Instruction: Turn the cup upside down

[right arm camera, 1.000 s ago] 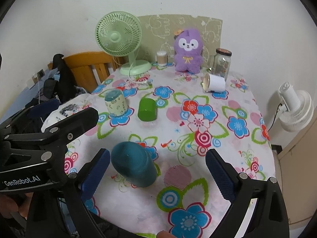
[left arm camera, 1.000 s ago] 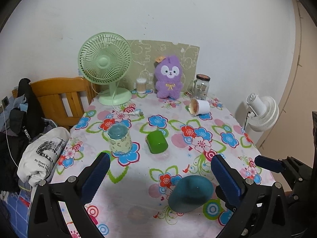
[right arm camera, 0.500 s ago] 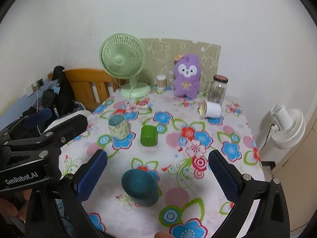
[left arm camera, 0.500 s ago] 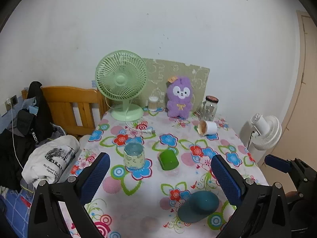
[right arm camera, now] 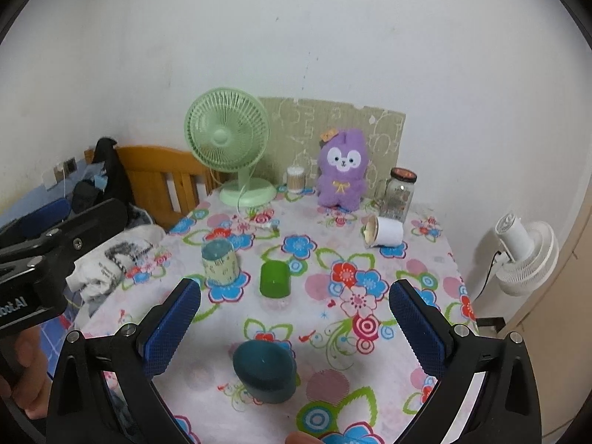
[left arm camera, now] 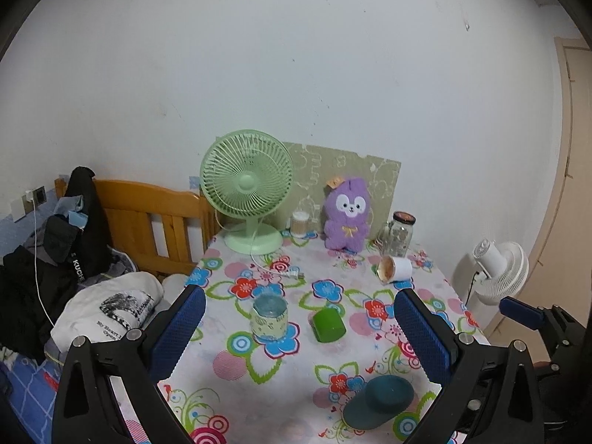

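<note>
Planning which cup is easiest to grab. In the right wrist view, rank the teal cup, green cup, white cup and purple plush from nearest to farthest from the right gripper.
1. Teal cup, just ahead between the fingers, near table edge.
2. Green cup, mid-table, slightly left.
3. White cup, lying on its side, farther right.
4. Purple plush, at the back by the wall.

The right gripper is open.

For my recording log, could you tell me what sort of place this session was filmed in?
Most likely a small bedroom or living space in a home. A table with a floral tablecloth stands against a plain wall, holding a green desk fan and a purple plush toy, with clothes piled by a wooden bed frame.
</note>
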